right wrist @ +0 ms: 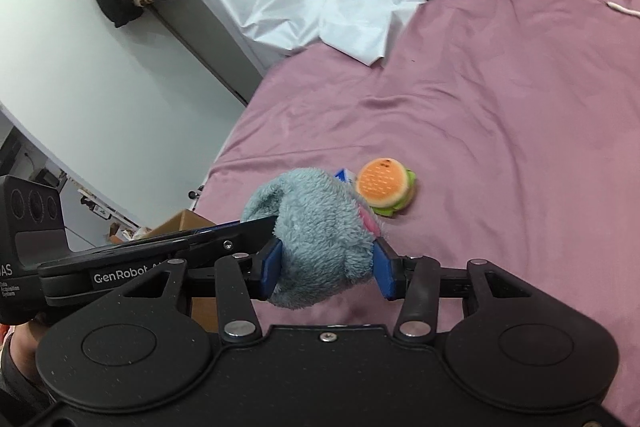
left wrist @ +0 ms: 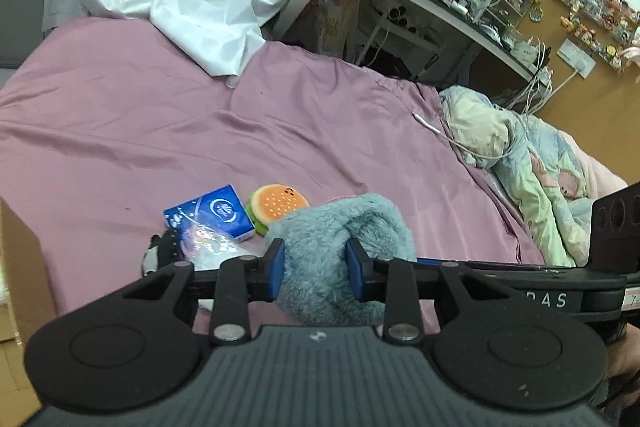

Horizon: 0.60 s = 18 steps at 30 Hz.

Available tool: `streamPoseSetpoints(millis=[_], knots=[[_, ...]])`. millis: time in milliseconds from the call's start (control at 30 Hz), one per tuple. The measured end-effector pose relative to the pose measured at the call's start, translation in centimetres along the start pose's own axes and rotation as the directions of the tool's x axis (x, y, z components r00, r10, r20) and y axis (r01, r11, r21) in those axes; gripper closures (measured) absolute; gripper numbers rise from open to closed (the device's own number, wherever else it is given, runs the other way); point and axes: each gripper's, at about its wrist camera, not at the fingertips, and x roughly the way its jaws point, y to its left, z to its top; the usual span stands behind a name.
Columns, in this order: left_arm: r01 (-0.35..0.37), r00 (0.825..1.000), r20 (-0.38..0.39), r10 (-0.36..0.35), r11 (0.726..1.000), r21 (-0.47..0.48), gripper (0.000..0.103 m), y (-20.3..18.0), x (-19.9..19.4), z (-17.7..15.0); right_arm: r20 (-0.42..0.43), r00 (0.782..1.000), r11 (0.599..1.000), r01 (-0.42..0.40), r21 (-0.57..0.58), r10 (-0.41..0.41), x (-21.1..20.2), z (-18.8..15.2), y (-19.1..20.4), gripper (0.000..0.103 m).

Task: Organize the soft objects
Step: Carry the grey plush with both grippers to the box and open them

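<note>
Squarely between both claws, left claw (left wrist: 315, 265) and right claw (right wrist: 326, 265), each clamped on it: 1 blue-grey fleece (left wrist: 332, 247).

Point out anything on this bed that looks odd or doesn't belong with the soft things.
The blue tissue pack and a crinkled clear plastic bag lie beside the burger plush on the pink sheet; neither is a plush. A white charging cable trails across the sheet. Both tongs, left and right, grip one fluffy blue plush.

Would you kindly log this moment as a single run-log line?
left gripper: shut on blue fleece item | right gripper: shut on same item | burger plush, tissue pack: on pink sheet
</note>
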Motion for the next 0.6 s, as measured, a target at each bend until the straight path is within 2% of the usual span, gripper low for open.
streamPoseSetpoints(millis=[267, 600], knots=[[-0.013, 0.998, 0.057, 0.016, 0.999, -0.04, 0.071, 1.3, -3.3, 0.0, 0.022, 0.999, 0.998, -0.04, -0.057, 0.041, 0.1, 0.0, 2.8, 0.057], [-0.062, 0.99, 0.122, 0.07, 0.996, -0.07, 0.071, 2.9, -7.2, -1.0, 0.025, 0.994, 0.988, -0.1, -0.118, 0.104, 0.8, -0.9, 6.0, 0.057]])
